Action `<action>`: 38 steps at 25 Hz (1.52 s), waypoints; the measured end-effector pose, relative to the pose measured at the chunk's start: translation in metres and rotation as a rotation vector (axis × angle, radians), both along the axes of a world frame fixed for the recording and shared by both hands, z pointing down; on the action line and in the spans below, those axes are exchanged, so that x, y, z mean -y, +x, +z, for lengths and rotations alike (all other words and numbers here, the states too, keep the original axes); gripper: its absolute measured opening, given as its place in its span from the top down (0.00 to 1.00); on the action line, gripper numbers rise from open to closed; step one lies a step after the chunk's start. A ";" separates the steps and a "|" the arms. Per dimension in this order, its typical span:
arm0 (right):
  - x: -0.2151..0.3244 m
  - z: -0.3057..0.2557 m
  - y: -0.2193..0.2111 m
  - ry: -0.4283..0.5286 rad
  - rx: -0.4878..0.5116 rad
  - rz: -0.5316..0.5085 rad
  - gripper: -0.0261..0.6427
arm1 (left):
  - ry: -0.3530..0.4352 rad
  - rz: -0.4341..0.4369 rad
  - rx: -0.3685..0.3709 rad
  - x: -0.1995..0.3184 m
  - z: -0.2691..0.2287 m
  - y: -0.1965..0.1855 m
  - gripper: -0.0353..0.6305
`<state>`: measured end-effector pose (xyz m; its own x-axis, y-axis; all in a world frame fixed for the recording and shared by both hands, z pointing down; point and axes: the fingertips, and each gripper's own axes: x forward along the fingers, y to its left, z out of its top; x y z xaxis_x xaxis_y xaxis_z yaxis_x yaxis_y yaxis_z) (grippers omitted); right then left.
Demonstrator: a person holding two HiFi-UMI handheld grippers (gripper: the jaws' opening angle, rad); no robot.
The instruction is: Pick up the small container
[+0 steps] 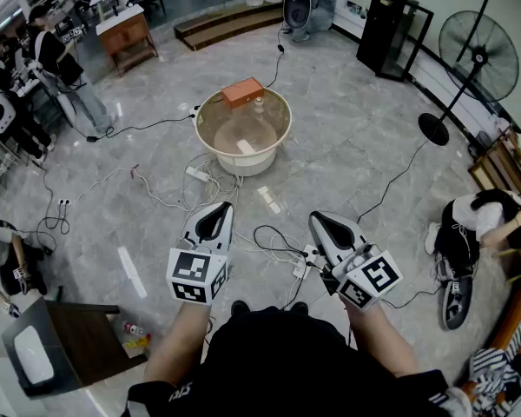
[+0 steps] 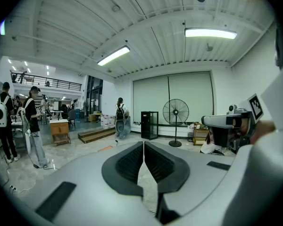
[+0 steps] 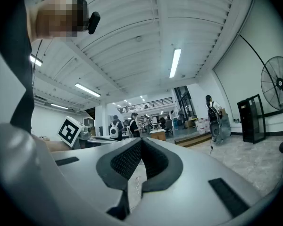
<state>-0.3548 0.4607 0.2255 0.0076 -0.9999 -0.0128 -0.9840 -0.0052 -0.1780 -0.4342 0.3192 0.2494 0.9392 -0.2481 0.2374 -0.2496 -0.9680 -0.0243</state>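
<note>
A round white basin [image 1: 210, 142] stands on the stone floor ahead of me, with an orange box [image 1: 242, 89] lying across its far rim. Inside it I make out a small clear item [image 1: 259, 104] near the box and a flat white piece [image 1: 246, 147]; which one is the small container I cannot tell. My left gripper [image 1: 220, 207] and right gripper [image 1: 316, 220] are held side by side near my body, well short of the basin. Both are shut with nothing between the jaws. The left gripper [image 2: 144, 144] and the right gripper [image 3: 141, 141] show their dark pads pressed together, pointing across the hall.
White and black cables [image 1: 269, 241] and power strips [image 1: 200, 175] lie on the floor between me and the basin. A standing fan [image 1: 476, 52] and black cabinet [image 1: 391, 31] stand at the right, where a person [image 1: 478, 220] crouches. A chair [image 1: 65, 341] is at lower left.
</note>
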 end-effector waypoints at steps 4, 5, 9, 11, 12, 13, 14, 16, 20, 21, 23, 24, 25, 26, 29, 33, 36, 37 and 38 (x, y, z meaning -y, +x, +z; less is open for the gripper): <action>-0.004 0.008 -0.004 -0.002 0.014 -0.007 0.94 | -0.013 -0.015 0.007 -0.001 0.009 -0.007 0.91; -0.005 0.008 -0.004 -0.001 0.015 -0.008 0.94 | -0.017 -0.018 0.009 -0.001 0.010 -0.008 0.91; -0.015 0.010 -0.002 -0.005 0.019 -0.007 0.94 | -0.032 -0.031 0.016 -0.008 0.015 -0.010 0.91; -0.022 0.012 0.002 -0.007 0.025 -0.001 0.94 | -0.036 -0.032 0.016 -0.014 0.016 -0.009 0.91; -0.026 0.012 0.004 -0.007 0.031 0.004 0.94 | -0.039 -0.031 0.018 -0.017 0.017 -0.007 0.91; -0.031 0.013 0.007 -0.006 0.038 0.008 0.94 | -0.042 -0.030 0.021 -0.021 0.018 -0.005 0.91; -0.036 0.014 0.011 -0.004 0.048 0.011 0.94 | -0.046 -0.028 0.025 -0.025 0.019 -0.003 0.91; -0.047 0.015 0.017 0.003 0.071 0.011 0.94 | -0.052 -0.024 0.030 -0.033 0.022 0.003 0.91; -0.069 0.019 0.026 0.013 0.105 -0.001 0.94 | -0.058 -0.014 0.032 -0.056 0.026 0.018 0.91; -0.075 0.020 0.027 0.013 0.111 -0.006 0.94 | -0.058 -0.013 0.031 -0.062 0.026 0.021 0.91; -0.088 0.022 0.029 0.013 0.117 -0.015 0.94 | -0.059 -0.013 0.032 -0.075 0.028 0.025 0.91; -0.095 0.023 0.030 0.012 0.117 -0.018 0.94 | -0.060 -0.013 0.033 -0.082 0.030 0.028 0.91; -0.101 0.025 0.032 0.009 0.116 -0.020 0.94 | -0.059 -0.011 0.036 -0.088 0.032 0.030 0.91; -0.107 0.027 0.034 0.005 0.114 -0.022 0.94 | -0.057 -0.008 0.039 -0.093 0.033 0.033 0.91; -0.119 0.031 0.043 -0.004 0.112 -0.025 0.94 | -0.040 -0.007 0.043 -0.104 0.031 0.039 0.91; -0.118 0.031 0.050 0.004 0.139 -0.040 0.94 | -0.043 -0.028 0.048 -0.103 0.030 0.041 0.91; -0.110 0.037 0.053 0.007 0.163 -0.057 0.94 | -0.054 -0.037 0.058 -0.098 0.037 0.043 0.91; -0.105 0.039 0.055 0.004 0.168 -0.060 0.94 | -0.057 -0.039 0.060 -0.095 0.039 0.045 0.91; -0.100 0.041 0.057 0.000 0.172 -0.064 0.94 | -0.058 -0.041 0.062 -0.090 0.041 0.047 0.91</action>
<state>-0.2975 0.5605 0.2666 -0.0536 -0.9984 -0.0171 -0.9374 0.0562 -0.3437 -0.3876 0.4091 0.2903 0.9115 -0.2705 0.3098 -0.2893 -0.9571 0.0153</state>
